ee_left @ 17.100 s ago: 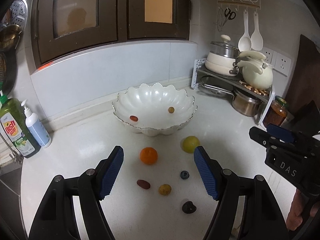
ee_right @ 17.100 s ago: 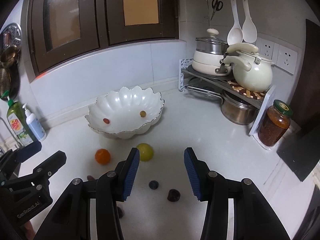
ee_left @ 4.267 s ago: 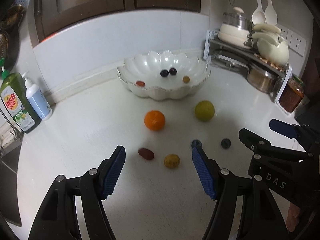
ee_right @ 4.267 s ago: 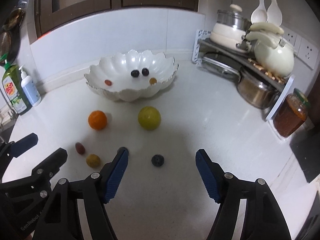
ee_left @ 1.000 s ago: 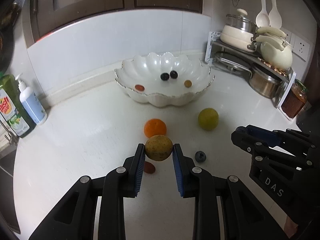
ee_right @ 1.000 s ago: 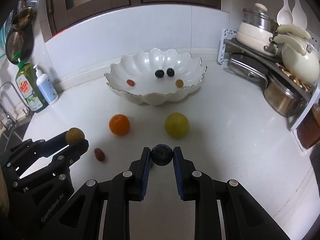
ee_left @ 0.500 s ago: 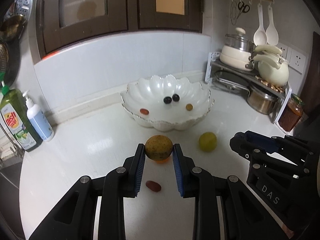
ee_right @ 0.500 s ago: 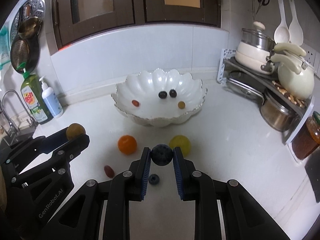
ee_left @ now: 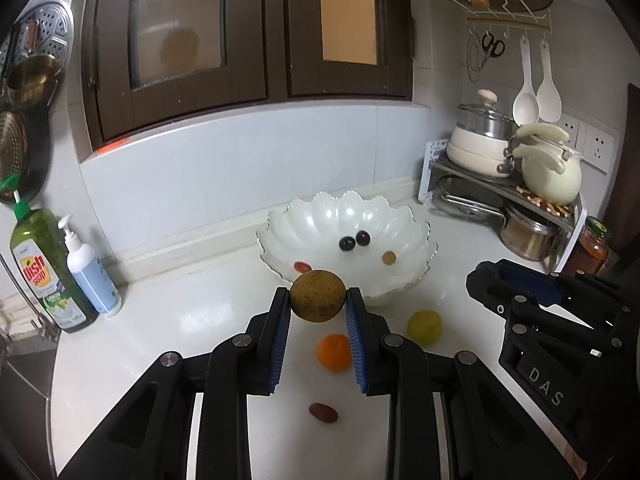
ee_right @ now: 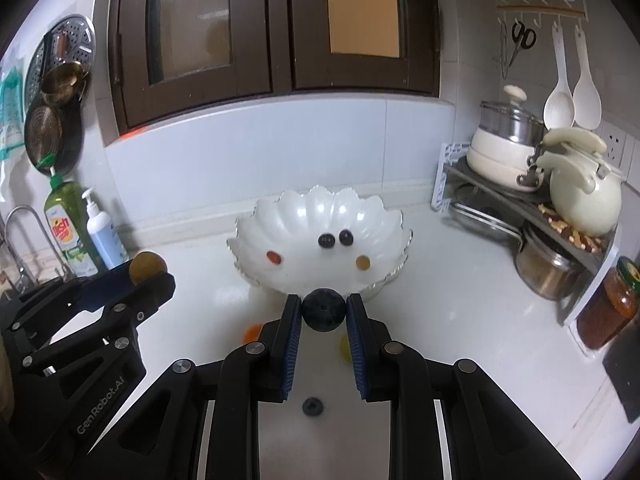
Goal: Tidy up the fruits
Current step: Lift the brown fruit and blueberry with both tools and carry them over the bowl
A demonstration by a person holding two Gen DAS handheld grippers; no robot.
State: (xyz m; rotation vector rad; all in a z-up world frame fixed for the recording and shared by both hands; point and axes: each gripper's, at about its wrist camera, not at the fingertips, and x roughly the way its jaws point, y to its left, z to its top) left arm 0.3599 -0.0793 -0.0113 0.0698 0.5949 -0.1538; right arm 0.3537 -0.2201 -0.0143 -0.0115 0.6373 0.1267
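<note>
My left gripper (ee_left: 318,300) is shut on a speckled yellow-brown round fruit (ee_left: 317,295), held above the counter in front of the white scalloped bowl (ee_left: 416,270). My right gripper (ee_right: 323,314) is shut on a blueberry (ee_right: 323,309), also raised before the bowl (ee_right: 384,220). The bowl holds two dark berries (ee_right: 335,239), a red fruit (ee_right: 274,257) and a small yellow-brown one (ee_right: 363,263). On the counter lie an orange (ee_left: 334,352), a yellow-green fruit (ee_left: 425,325), a red grape-like fruit (ee_left: 322,412) and another blueberry (ee_right: 312,405).
A dish soap bottle (ee_left: 38,270) and a pump bottle (ee_left: 88,270) stand at the left by the sink. A rack with pots and a cream kettle (ee_left: 550,168) fills the right corner, with a jar (ee_left: 592,248) beside it. Cabinets hang above the bowl.
Both grippers have risen with their fruits held and tilted up toward the bowl. The counter fruits now sit lower in both views.
</note>
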